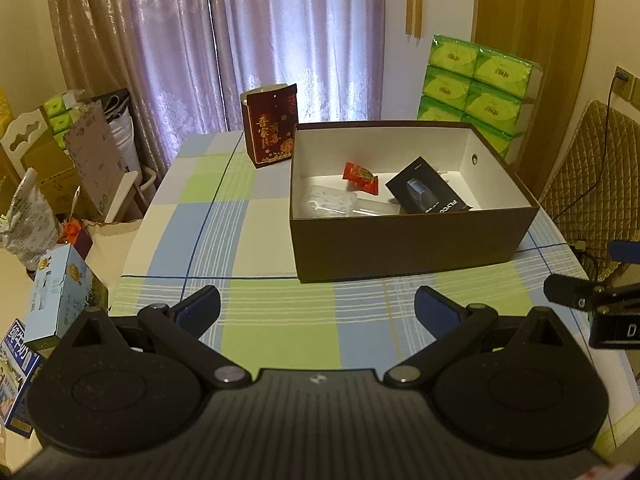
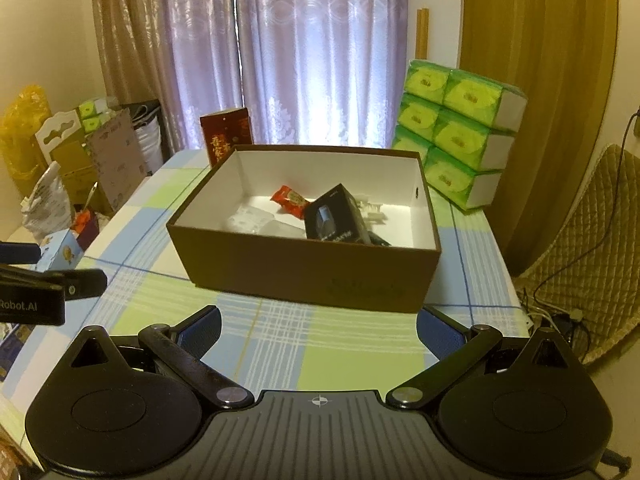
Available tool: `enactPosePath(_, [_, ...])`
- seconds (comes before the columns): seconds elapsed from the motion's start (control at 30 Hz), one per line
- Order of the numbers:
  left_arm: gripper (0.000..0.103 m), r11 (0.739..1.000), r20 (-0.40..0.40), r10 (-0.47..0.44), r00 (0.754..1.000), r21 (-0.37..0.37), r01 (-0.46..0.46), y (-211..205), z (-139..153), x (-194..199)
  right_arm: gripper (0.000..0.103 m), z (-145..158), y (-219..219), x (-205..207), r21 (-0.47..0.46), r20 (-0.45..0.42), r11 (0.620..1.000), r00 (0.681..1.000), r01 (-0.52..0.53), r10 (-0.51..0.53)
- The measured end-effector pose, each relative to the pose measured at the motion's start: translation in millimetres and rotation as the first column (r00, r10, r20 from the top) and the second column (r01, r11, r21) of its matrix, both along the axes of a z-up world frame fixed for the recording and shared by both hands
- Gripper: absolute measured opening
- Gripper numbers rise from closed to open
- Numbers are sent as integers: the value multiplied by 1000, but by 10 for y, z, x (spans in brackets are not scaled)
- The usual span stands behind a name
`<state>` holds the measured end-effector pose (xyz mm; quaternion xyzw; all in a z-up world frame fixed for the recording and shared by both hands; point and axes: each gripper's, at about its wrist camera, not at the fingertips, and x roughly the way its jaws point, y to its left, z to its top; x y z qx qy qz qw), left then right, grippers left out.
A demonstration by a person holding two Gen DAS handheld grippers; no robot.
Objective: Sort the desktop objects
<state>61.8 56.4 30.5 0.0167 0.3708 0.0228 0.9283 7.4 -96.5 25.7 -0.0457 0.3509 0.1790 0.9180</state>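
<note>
A brown open box (image 1: 404, 244) (image 2: 304, 276) stands on the checked tablecloth. Inside it lie a red snack packet (image 1: 360, 176) (image 2: 291, 200), a black product box (image 1: 430, 194) (image 2: 332, 216), a clear plastic tray (image 1: 326, 202) (image 2: 250, 218) and a white plastic piece (image 2: 370, 206). My left gripper (image 1: 318, 312) hovers open over the cloth in front of the box, holding nothing. My right gripper (image 2: 318, 332) is open too, just short of the box's near wall, with nothing between its fingers. Each gripper shows at the edge of the other's view.
A dark red gift bag (image 1: 270, 126) (image 2: 226, 136) stands behind the box's left corner. Stacked green tissue packs (image 1: 478, 88) (image 2: 456, 140) sit at the back right. A quilted chair (image 2: 588, 248) is on the right; cartons and bags (image 1: 60, 208) crowd the floor at left.
</note>
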Motion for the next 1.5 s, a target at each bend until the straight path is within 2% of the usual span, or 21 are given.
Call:
enactPosePath(0.7, [102, 999, 5, 38, 999, 22, -38, -445, 14, -741, 101, -27, -501, -713, 7, -26, 1000, 1000, -13, 14])
enactPosePath(1.5, [102, 997, -6, 68, 998, 33, -68, -599, -11, -1258, 101, -44, -619, -1129, 10, -27, 999, 999, -40, 40])
